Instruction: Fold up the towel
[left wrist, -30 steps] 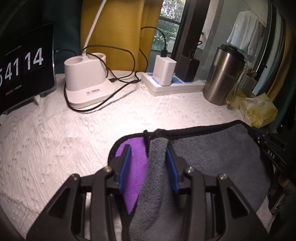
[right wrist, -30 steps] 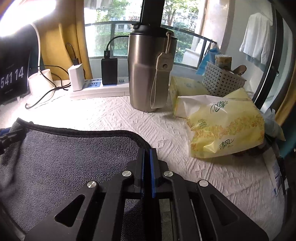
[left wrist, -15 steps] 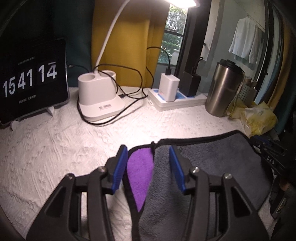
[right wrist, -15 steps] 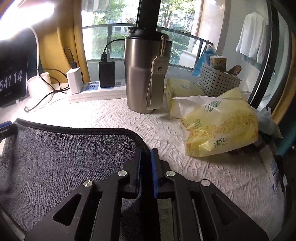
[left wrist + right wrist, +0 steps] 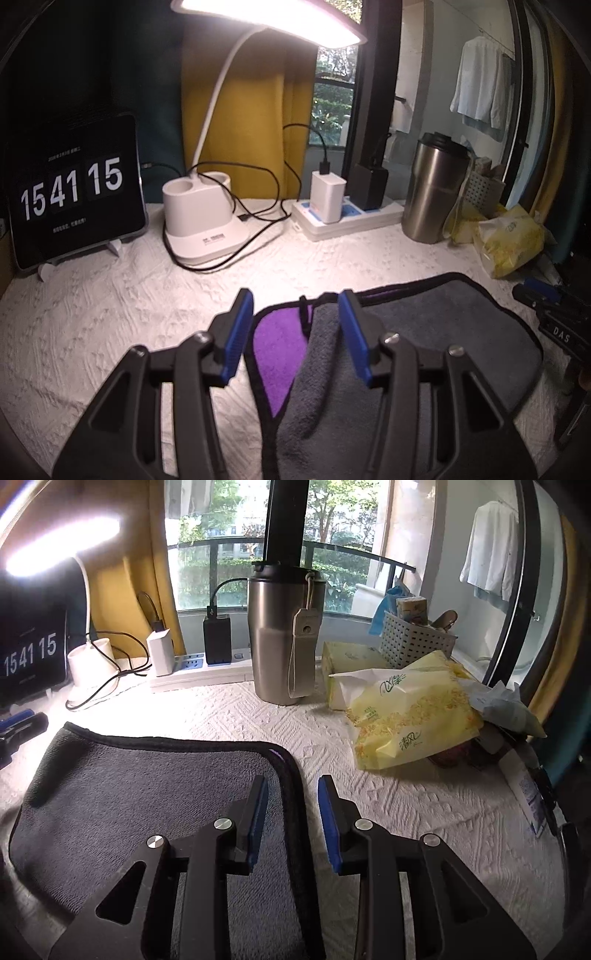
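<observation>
The towel (image 5: 436,332) is grey on top with a purple underside and a black hem. It lies folded on the white textured cloth. My left gripper (image 5: 295,332) is open above the towel's left end, where a purple flap (image 5: 277,347) shows. My right gripper (image 5: 291,819) is open over the towel's (image 5: 147,790) right hem, its blue pads on either side of the black edge. Neither holds anything.
At the back stand a clock tablet (image 5: 74,192), a white lamp base (image 5: 201,218) with cables, a power strip with chargers (image 5: 343,214), and a steel tumbler (image 5: 284,635). Yellow tissue packs (image 5: 410,709) and a white basket (image 5: 417,638) sit right.
Both grippers have opened and let go of the towel. Both have drawn back and up from it; the left view now shows the lit lamp head.
</observation>
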Tool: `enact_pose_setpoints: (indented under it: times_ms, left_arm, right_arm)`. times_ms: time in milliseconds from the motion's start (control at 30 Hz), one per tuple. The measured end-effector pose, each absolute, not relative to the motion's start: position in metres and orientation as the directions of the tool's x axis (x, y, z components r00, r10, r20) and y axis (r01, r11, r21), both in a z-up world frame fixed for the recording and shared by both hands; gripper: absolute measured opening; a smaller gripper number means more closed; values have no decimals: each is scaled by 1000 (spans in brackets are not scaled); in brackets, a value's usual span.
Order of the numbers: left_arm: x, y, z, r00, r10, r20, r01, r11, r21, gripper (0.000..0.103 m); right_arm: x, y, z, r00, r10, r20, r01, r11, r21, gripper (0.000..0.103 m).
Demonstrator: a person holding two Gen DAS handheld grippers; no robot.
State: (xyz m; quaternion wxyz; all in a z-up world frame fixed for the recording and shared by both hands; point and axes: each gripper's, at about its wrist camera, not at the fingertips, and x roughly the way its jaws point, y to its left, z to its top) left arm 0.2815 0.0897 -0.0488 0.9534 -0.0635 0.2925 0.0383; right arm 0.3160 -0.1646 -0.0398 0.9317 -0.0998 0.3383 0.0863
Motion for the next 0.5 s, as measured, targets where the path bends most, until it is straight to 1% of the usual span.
enact_pose_setpoints:
  times_ms: [200,500]
  left_arm:
    - [265,81,-40,837,11,-547,-88,990,-113,54]
    - [244,67,-35,834,-13,-551,-58,992,-112,55]
  right_arm:
    - [296,-170,-30,769,93,-633,-222,967,-127,30]
    - [271,-167,-18,782,113,-613,-239,963,-128,30]
